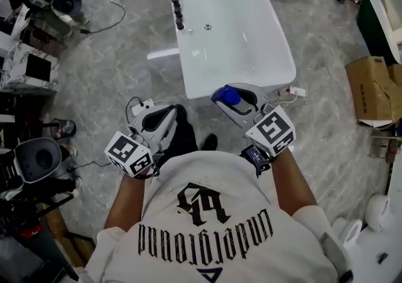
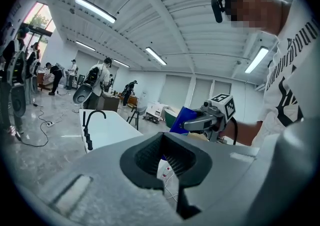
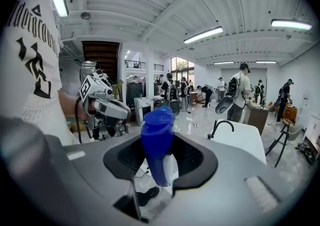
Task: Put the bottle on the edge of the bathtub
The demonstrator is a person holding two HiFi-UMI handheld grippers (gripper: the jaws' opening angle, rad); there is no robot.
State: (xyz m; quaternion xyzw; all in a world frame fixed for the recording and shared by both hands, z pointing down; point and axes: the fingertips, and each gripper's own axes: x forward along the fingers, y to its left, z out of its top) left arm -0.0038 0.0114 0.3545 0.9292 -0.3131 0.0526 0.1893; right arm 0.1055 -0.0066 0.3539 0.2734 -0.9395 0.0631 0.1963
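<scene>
The fingers (image 3: 199, 162) of the right gripper (image 1: 242, 101) are clenched on the bottle (image 3: 157, 142) and should hold firm while it is brought over the rim at the near end of the bathtub (image 1: 200, 89), lowered until the base seats fully, then let go without tipping. The bottle sits between those fingers, blue top protruding past the fingertips, close to that end; the left gripper (image 1: 156, 122) is released and empty.

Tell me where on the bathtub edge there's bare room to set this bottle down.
The near end of the bathtub edge, just past the bottle, is bare, and so is its long right edge. The far left corner is crowded: the black faucet stands there.
</scene>
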